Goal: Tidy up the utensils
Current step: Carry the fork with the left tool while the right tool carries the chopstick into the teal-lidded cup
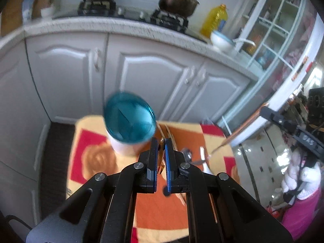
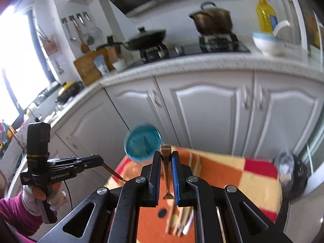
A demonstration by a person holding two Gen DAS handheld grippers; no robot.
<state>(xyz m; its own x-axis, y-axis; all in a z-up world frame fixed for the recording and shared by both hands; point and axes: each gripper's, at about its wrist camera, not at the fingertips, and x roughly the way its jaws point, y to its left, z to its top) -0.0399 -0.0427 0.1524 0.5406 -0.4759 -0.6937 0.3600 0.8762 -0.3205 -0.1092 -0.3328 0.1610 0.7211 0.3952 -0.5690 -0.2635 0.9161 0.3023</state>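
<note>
A white cup with a blue inside (image 1: 129, 119) stands on the orange, red and cream cloth (image 1: 162, 212); it also shows in the right wrist view (image 2: 142, 142). My left gripper (image 1: 161, 141) is shut on a thin gold utensil (image 1: 161, 158), just right of the cup's rim. In the right wrist view the left gripper (image 2: 101, 162) holds that gold utensil (image 2: 113, 174) above the cloth's left edge. My right gripper (image 2: 165, 156) is shut on a gold fork (image 2: 166, 168), tines hanging down. In the left wrist view the right gripper (image 1: 265, 109) holds its utensil (image 1: 232, 135) slanting down.
Metal spoons (image 1: 189, 155) and a white utensil (image 1: 203, 158) lie on the cloth, with chopsticks (image 2: 182, 218) near the front. White cabinets (image 2: 202, 109) and a counter with a wok (image 2: 147, 39), pot (image 2: 212, 20), oil bottle (image 2: 265, 18) and bowl (image 2: 267, 43) stand behind.
</note>
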